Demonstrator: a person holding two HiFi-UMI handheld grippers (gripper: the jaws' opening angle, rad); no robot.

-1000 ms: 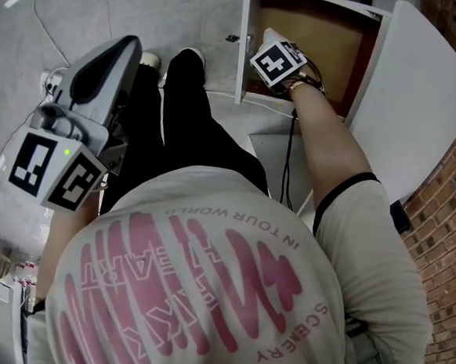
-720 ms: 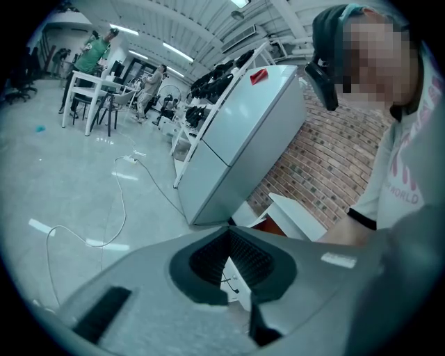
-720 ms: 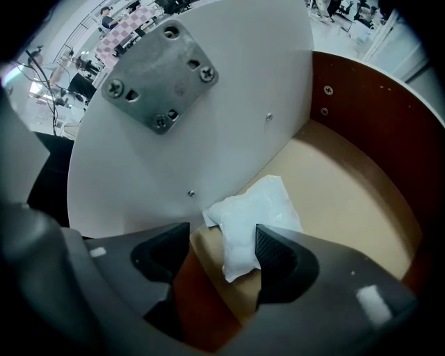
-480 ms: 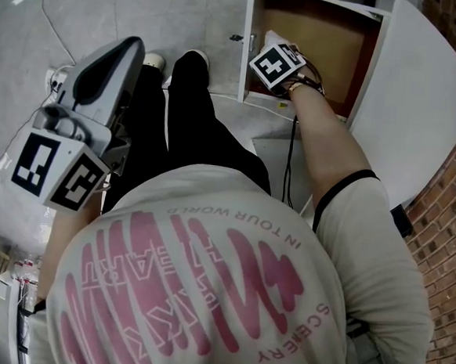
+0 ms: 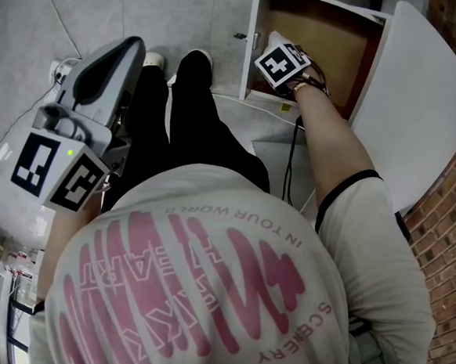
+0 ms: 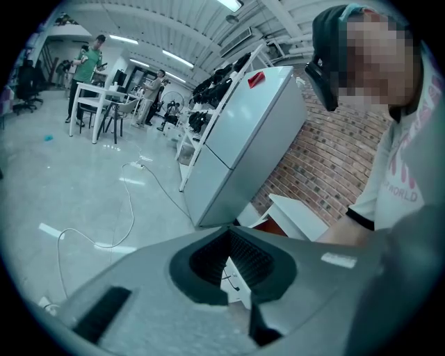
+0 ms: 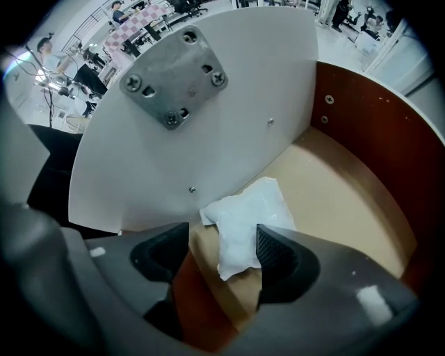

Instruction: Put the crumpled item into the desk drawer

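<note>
White crumpled item [image 7: 245, 221], soft and creased like a wad of paper, lies on the smooth tan floor of the drawer [image 7: 348, 208], against the white front panel [image 7: 208, 139]. That panel carries a square metal plate [image 7: 174, 68] fixed with screws. The drawer's side wall is glossy red-brown. The right gripper [image 7: 222, 259] reaches into the drawer; its ribbed black fingers are released and spread apart, with the item just beyond them and ungrasped. The left gripper [image 6: 228, 236], grey and rounded, is held away from the drawer, its fingers clenched together on nothing. The white table [image 5: 423, 98] stands beside the drawer.
</note>
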